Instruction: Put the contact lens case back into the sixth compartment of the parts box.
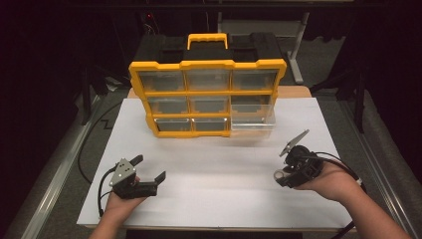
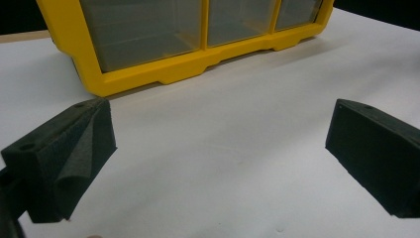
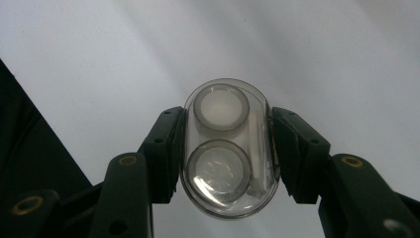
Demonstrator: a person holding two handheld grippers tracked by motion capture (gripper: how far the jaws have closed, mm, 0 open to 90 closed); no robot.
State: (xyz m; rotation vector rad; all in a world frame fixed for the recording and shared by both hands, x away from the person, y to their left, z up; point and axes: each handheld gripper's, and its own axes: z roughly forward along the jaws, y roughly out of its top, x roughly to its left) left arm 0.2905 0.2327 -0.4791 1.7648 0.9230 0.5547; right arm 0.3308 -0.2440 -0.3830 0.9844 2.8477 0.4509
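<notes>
My right gripper [image 1: 281,175] hovers over the right front of the white table and is shut on a small clear oval case [image 1: 278,174]. In the right gripper view the case [image 3: 225,148] holds two round white pieces, and the black pads [image 3: 168,148] press on its two long sides. At the left front my left gripper [image 1: 149,168] stands open with nothing between its jaws; the left gripper view has its foam pads [image 2: 74,153] wide apart over bare table. A yellow organizer [image 1: 208,63] with clear drawers stands at the back middle, its lower edge [image 2: 148,74] ahead of the left gripper.
One clear drawer [image 1: 253,119] is pulled out at the organizer's lower right. The white tabletop [image 1: 214,189] lies between both hands. Cables trail from each gripper. Dark floor and a metal rail [image 1: 59,169] border the table's left side.
</notes>
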